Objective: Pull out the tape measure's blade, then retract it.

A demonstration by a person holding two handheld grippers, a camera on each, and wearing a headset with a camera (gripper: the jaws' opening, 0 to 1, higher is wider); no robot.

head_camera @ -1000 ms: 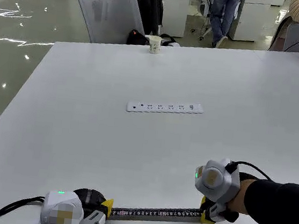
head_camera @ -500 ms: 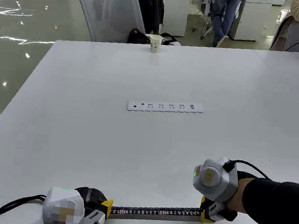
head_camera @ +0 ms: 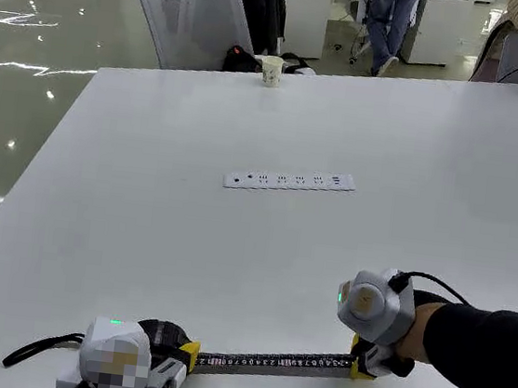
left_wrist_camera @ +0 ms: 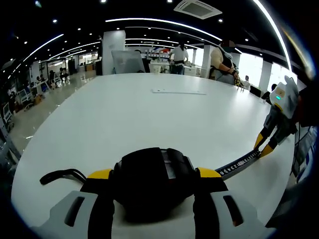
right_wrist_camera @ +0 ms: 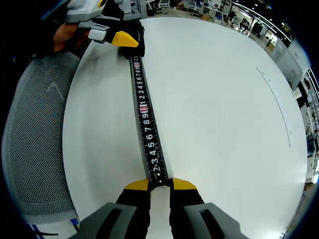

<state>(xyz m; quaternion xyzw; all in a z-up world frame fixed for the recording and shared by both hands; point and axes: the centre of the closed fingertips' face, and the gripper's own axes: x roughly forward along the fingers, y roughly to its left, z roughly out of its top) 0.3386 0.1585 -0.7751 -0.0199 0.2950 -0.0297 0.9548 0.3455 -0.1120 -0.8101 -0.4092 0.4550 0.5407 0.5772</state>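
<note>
Near the white table's (head_camera: 144,218) near left corner, the grey left gripper (head_camera: 172,364) has its yellow-tipped jaws closed around the black, rounded tape measure case (left_wrist_camera: 154,181), which rests on the tabletop. A thin black cord loop (head_camera: 30,352) lies on the table just left of the case.

From the case, the dark blade (head_camera: 268,362), printed with white numbers, runs flat on the table along the near edge toward the right. Its far end sits between the yellow tips of the right gripper (right_wrist_camera: 160,185), whose jaws are pinched together on it. A hand in a black sleeve (head_camera: 484,355) holds that gripper.

Toward the middle of the table, well apart from the tape, lies a long white power strip (head_camera: 289,180). A small pale paper cup (head_camera: 271,70) stands upright at the far edge. Beyond that edge stands a grey mesh-backed chair (head_camera: 195,18).
</note>
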